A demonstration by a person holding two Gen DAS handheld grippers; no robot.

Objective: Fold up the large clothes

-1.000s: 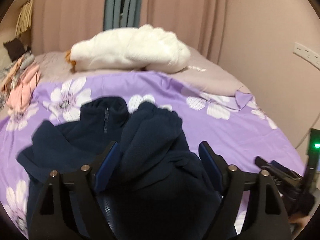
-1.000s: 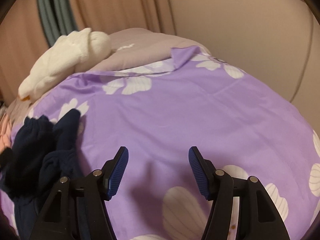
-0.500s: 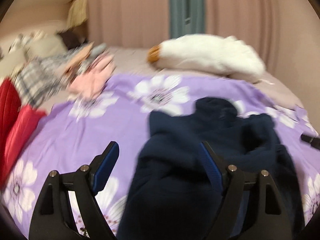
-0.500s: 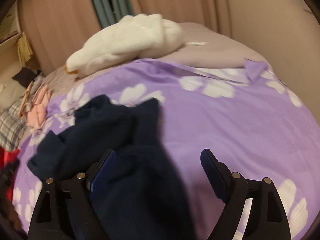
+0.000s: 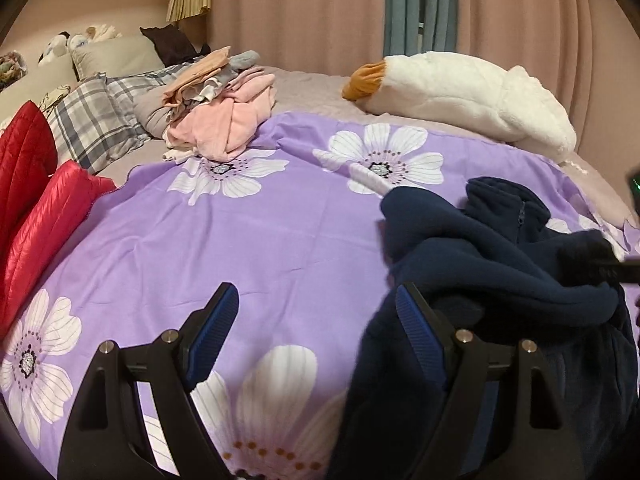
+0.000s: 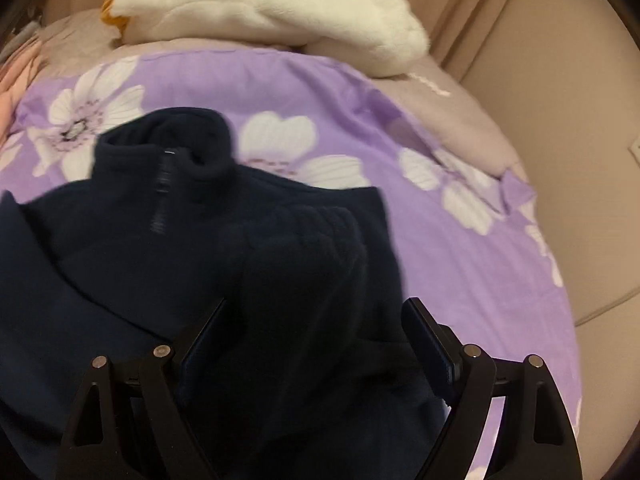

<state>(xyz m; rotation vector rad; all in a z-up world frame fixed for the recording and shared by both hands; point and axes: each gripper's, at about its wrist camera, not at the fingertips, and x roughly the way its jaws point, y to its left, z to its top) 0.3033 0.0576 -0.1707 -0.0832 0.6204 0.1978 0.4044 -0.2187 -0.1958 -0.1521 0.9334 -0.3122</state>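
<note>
Folding's barely begun: the navy fleece jacket [image 5: 500,264] sits rumpled at four o'clock on the purple floral sheet [image 5: 248,248], left gripper [image 5: 316,336] spread over bare sheet, right gripper [image 6: 316,340] spread astride a sleeve, gripping nothing.

I see a bedroom in dim, warm indoor light. A bed fills most of my view, spread with a purple sheet [image 5: 256,240] printed with large white flowers. Behind it hang pink curtains [image 5: 304,12] with a teal curtain [image 5: 418,4] between them. A white plush toy [image 5: 472,92] lies along the far edge. At the left are a plaid pillow [image 5: 96,120], a heap of pink clothes [image 5: 228,120] and a red quilted jacket [image 5: 36,208]. A beige wall [image 6: 576,128] stands close on the right.
</note>
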